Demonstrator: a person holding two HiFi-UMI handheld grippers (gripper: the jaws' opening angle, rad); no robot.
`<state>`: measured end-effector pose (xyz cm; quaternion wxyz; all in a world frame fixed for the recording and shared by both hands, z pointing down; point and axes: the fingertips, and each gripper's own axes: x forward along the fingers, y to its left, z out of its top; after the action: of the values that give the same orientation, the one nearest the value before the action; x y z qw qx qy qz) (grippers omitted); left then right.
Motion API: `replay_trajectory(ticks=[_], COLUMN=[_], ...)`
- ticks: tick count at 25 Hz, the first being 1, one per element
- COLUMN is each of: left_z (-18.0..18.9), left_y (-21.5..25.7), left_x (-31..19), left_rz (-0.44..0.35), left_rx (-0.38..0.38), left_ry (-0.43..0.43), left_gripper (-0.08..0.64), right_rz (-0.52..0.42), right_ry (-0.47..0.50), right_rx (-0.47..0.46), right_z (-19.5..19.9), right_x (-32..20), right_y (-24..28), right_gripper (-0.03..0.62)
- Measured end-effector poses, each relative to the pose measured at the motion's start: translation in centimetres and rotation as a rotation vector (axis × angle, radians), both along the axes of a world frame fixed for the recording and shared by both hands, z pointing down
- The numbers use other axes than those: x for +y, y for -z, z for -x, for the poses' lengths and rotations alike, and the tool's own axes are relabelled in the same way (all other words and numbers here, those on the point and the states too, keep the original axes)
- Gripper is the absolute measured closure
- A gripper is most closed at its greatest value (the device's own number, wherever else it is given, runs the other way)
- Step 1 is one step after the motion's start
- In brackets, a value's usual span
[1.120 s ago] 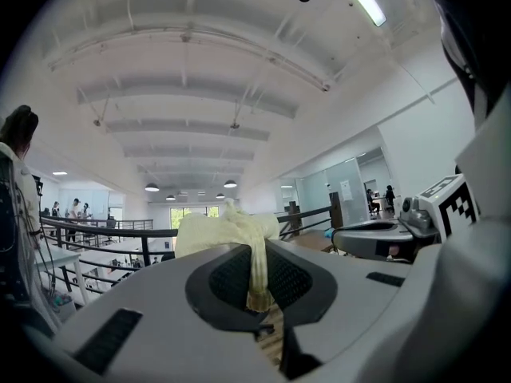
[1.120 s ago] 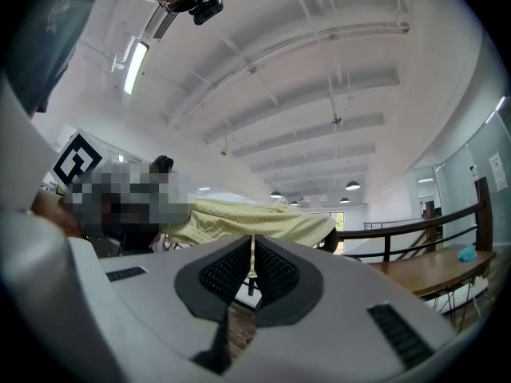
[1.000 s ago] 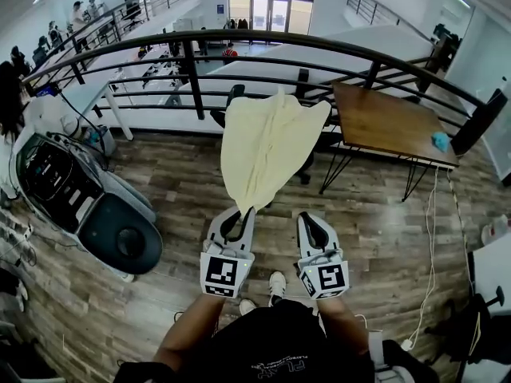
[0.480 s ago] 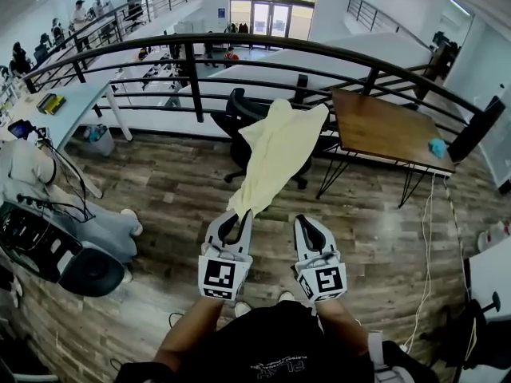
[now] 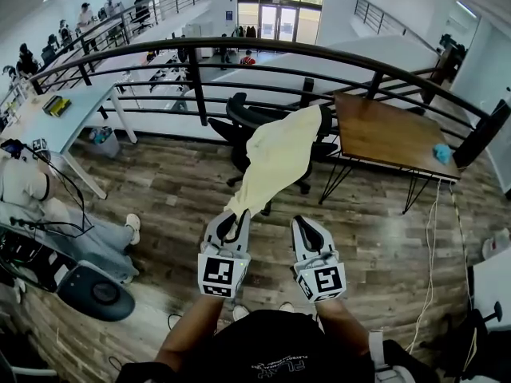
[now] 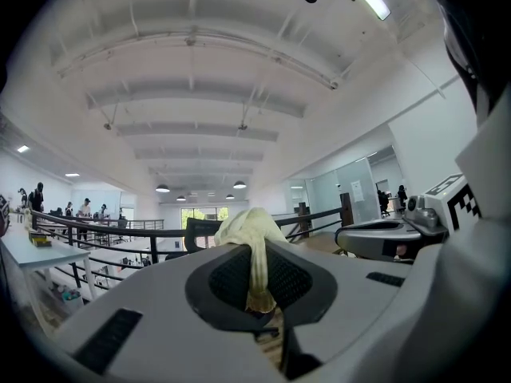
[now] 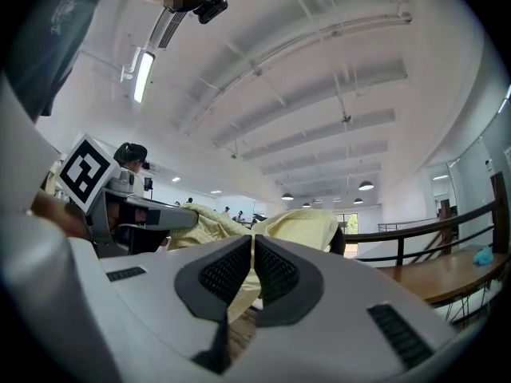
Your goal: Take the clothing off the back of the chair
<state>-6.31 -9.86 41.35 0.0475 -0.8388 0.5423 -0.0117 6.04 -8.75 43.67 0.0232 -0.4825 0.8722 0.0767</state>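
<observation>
Pinching a bunched, twisted corner of the soft pale-yellow clothing (image 5: 275, 158) between the ribbed dark fingers (image 6: 227, 274) of the left gripper (image 5: 239, 215). Stretched from there in a long limp fold up to the back of the black swivel chair (image 5: 243, 112), top end draped over it. Pressed together on nothing: the right gripper (image 5: 306, 223), rounded grey shells beside the cloth, above the wood-plank floor (image 5: 176, 190).

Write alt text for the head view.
The left gripper is shut on the corner of a yellow cloth, which stretches from it to a black chair by a railing. The right gripper is held beside it, shut and empty, over a wood floor.
</observation>
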Motion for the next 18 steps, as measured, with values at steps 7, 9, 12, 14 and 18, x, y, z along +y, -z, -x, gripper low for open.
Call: replay_trajectory(ticks=[7, 9, 12, 14, 18], left_z=[-1.1, -1.1, -1.3, -1.4, -1.5], left_y=[-0.9, -1.3, -1.8, -1.9, -1.6], left_x=[-1.0, -1.1, -1.1, -1.2, -1.3], left_rz=[0.033, 0.046, 0.064, 0.070, 0.058], left_rx=[0.007, 0.007, 0.008, 0.008, 0.001], left_ry=[0.032, 0.041, 0.056, 0.062, 0.060], left_gripper=[0.528, 0.528, 0.528, 0.528, 0.528], right_rz=[0.020, 0.025, 0.027, 0.028, 0.032], right_ry=[0.026, 0.031, 0.037, 0.040, 0.043], right_rx=[0.000, 0.000, -0.002, -0.002, -0.003], right_z=[-1.7, -1.9, -2.5, -2.6, -2.7], right_x=[-0.6, -0.6, -0.6, -0.7, -0.7], right_y=[-0.6, -0.8, -0.9, -0.9, -0.9], right_gripper=[0.566, 0.566, 0.566, 0.566, 0.566])
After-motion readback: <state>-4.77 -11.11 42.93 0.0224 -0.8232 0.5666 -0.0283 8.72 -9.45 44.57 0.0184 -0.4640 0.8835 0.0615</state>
